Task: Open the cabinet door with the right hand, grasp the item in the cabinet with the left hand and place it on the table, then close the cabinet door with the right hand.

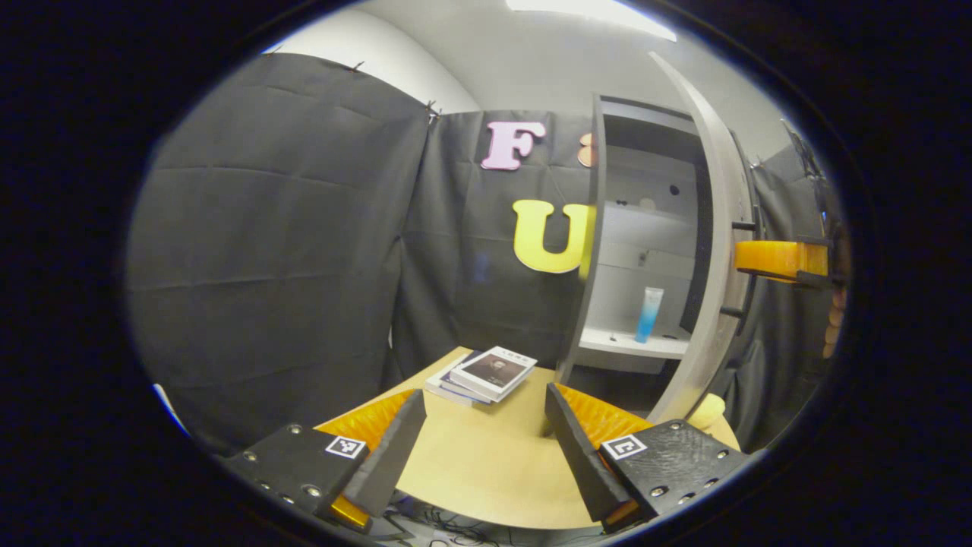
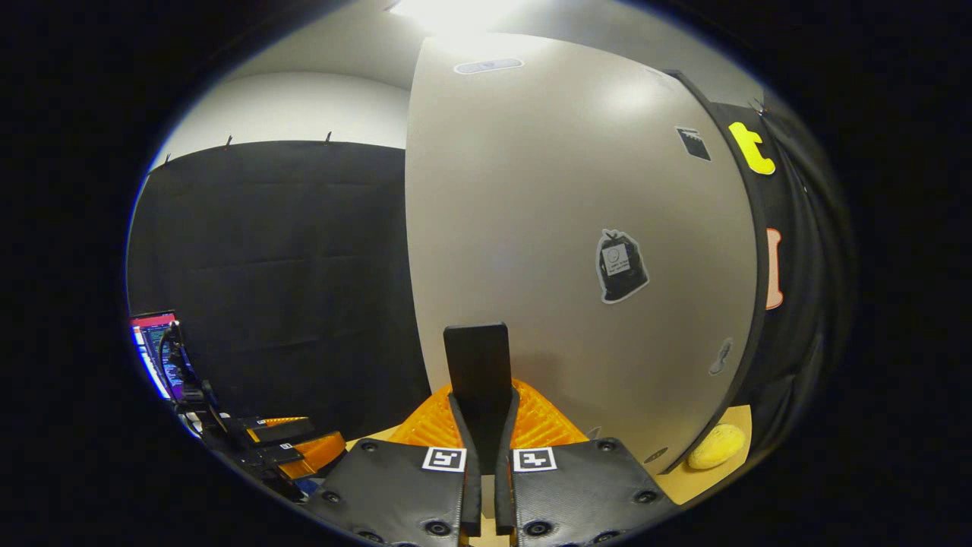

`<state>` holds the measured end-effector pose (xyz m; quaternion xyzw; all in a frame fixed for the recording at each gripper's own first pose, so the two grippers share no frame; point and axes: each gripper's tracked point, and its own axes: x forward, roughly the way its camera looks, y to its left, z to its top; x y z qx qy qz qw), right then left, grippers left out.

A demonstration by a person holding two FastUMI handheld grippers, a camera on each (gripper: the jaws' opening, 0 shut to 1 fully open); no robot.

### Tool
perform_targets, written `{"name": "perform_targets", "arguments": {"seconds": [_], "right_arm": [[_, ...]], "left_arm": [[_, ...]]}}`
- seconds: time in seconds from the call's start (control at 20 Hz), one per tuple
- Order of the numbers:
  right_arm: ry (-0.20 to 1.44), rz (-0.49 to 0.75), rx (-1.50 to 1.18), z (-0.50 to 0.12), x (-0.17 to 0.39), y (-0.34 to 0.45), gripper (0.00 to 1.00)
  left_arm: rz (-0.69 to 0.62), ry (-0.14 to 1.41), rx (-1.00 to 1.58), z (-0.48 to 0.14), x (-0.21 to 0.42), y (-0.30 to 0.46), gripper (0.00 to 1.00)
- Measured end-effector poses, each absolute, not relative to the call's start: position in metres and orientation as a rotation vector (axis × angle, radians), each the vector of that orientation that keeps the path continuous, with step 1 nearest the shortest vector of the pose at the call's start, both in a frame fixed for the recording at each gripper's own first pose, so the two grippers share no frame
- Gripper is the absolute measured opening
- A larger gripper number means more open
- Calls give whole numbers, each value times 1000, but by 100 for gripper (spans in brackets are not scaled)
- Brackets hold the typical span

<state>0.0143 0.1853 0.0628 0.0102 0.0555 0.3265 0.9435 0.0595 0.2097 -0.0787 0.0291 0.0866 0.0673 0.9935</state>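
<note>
- Your right gripper [image 2: 483, 395] has its fingers closed on the dark handle [image 2: 477, 363] of the cabinet door [image 2: 562, 228]. From the left gripper view the same gripper shows beyond the door's outer face, at the handle's two posts.
- The door stands well open, edge-on between your left gripper [image 1: 484, 433] and the right side of the cabinet [image 1: 600, 228].
- Your left gripper is wide open and holds nothing. It hovers over the table [image 1: 486, 471], well short of the cabinet.
- The task's item, a slim blue tube [image 1: 648, 314], stands upright on the lower shelf [image 1: 623, 343], deep inside and near the door side of the opening.
- Risk 1: if your right grip slackens, the door may swing back and narrow the opening just as your left gripper goes in, striking the fingers.
- Risk 2: the tube is tall and narrow; a touch from one finger before the other would likely topple it or push it toward the back wall.
- Risk 3: your approach passes over the stack of books [image 1: 486, 374] near the table's far edge; a low path could catch them.
- Risk 4: a yellow sponge-like object [image 2: 717, 446] lies on the table by the door's lower corner and may foul the door on closing.
</note>
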Motion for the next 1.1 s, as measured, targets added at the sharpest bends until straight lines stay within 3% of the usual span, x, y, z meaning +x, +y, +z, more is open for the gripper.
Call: {"name": "perform_targets", "arguments": {"seconds": [0.1,0.7,0.95,1.0,1.1], "right_arm": [[101,651,42,63,10,170,5],[73,468,51,74,-42,92,8],[56,374,41,80,-56,67,8],[55,348,34,78,-57,62,4],[59,300,51,76,-59,44,7]], "left_arm": [[98,165,81,-78,63,205,95],[-163,194,141,-85,68,162,95],[-229,209,167,-87,69,154,95],[-237,211,166,-87,70,153,95],[-254,211,163,-88,69,149,95]]}}
